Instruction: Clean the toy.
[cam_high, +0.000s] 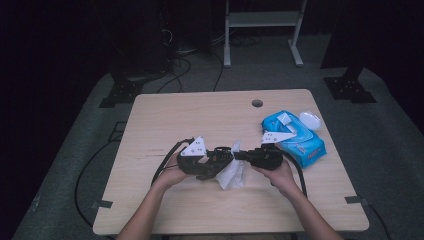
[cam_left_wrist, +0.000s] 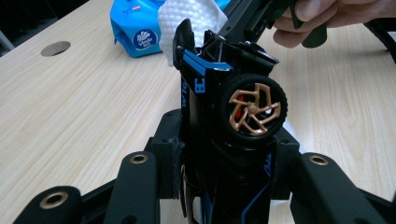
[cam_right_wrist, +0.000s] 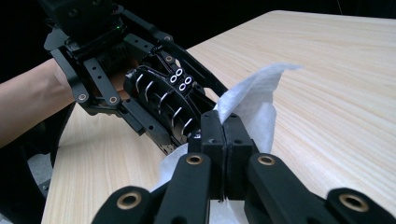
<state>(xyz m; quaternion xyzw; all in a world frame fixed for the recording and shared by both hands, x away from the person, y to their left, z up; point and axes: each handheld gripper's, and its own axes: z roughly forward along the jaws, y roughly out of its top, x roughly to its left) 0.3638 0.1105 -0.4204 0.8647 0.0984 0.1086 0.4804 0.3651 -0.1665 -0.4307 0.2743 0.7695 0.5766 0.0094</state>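
A black toy car (cam_left_wrist: 219, 93) with blue trim and a bronze wheel (cam_left_wrist: 254, 109) stands nose-up between the jaws of my left gripper (cam_left_wrist: 226, 151), which is shut on its body. In the high view that left gripper (cam_high: 215, 159) is at the table's middle, pointing right. My right gripper (cam_right_wrist: 224, 135) is shut on a white wipe (cam_right_wrist: 254, 98), its tips right against the car's underside (cam_right_wrist: 163, 102). From above, the right gripper (cam_high: 241, 155) faces the left one, and the wipe (cam_high: 232, 175) hangs down onto the table.
A blue pack of wipes (cam_high: 295, 137) lies at the right of the wooden table (cam_high: 175, 115), with a white lid (cam_high: 310, 120) beside it. A cable hole (cam_high: 257, 103) sits near the far edge. Cables trail off the left side.
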